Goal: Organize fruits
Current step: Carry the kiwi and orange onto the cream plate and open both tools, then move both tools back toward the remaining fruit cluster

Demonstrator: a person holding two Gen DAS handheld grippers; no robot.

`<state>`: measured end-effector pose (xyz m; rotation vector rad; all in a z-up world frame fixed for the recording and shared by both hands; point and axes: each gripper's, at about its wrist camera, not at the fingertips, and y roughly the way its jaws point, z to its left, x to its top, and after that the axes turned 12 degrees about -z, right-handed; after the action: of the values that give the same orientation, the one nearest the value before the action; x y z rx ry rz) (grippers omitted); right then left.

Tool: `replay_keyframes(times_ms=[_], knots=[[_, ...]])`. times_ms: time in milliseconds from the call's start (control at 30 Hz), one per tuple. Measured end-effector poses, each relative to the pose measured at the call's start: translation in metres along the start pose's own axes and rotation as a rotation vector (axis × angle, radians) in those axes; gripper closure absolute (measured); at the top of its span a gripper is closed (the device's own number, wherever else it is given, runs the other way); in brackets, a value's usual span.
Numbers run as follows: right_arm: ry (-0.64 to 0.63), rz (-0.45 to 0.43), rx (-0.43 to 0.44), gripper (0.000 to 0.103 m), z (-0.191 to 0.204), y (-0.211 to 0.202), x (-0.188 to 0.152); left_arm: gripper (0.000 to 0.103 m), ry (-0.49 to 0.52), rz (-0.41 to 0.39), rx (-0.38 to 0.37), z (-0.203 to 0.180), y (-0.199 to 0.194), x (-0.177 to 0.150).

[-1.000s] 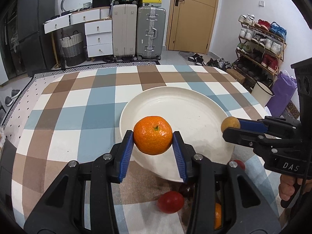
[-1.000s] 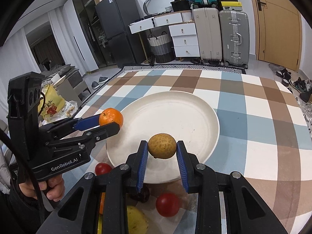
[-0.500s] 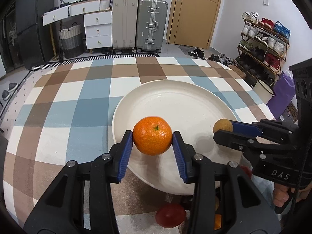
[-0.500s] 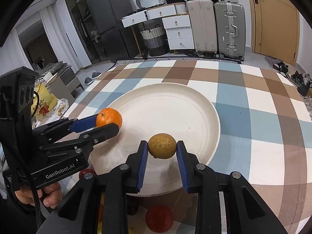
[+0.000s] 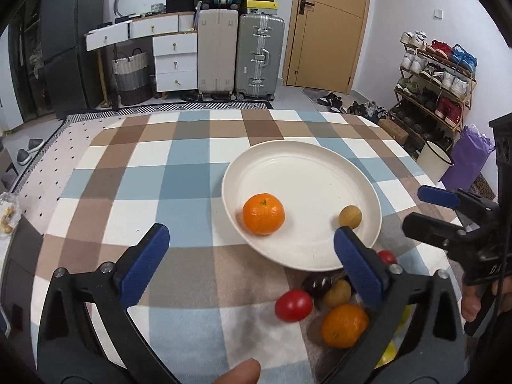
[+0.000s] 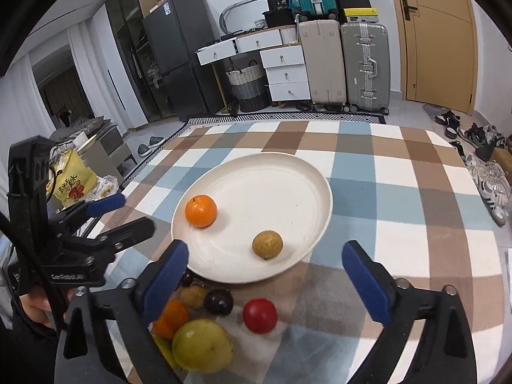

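Orange mandarin on plate, ahead of wide left claw; right claw wide too.

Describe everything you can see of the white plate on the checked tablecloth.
The white plate is round, wide and shallow, with a low raised rim and a smooth, matte, cream-white surface; the material cannot be told. It lies flat on the checked tablecloth. On it rest a mandarin near its left side and a smaller brownish-yellow round fruit near its front edge, apart from each other. Its near rim seems to overlap the loose fruits in front. Neither gripper touches it.
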<state>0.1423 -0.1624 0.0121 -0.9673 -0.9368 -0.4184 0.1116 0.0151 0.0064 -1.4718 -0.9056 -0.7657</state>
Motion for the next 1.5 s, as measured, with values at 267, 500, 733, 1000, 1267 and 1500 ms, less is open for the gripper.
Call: replay_keyframes(times_ms=[267, 500, 733, 1000, 1267, 1500], knots=[[0.021, -0.009, -0.013, 0.001, 0.000, -0.039, -0.012, 0.001, -0.001, 0.016, 0.009, 0.000, -0.039, -0.016], [0.021, 0.016, -0.027, 0.001, 0.008, -0.061, -0.025, 0.001, 0.005, 0.023, 0.013, -0.007, -0.064, -0.029], [0.064, 0.049, -0.020, 0.001, 0.014, -0.068, -0.045, 0.001, -0.006, 0.033, 0.003, -0.014, -0.083, -0.041], [0.070, 0.095, -0.006, 0.001, 0.018, -0.062, -0.060, 0.001, -0.032, 0.064, -0.021, -0.020, -0.085, -0.054], [0.091, 0.155, 0.006, 0.001, 0.020, -0.045, -0.073, 0.001, 0.001, 0.121, -0.052, -0.036, -0.077, -0.070], [0.160, 0.166, 0.036, 0.002, 0.014, -0.037, -0.076, 0.001, 0.039, 0.149, -0.089, -0.051, -0.076, -0.077]])
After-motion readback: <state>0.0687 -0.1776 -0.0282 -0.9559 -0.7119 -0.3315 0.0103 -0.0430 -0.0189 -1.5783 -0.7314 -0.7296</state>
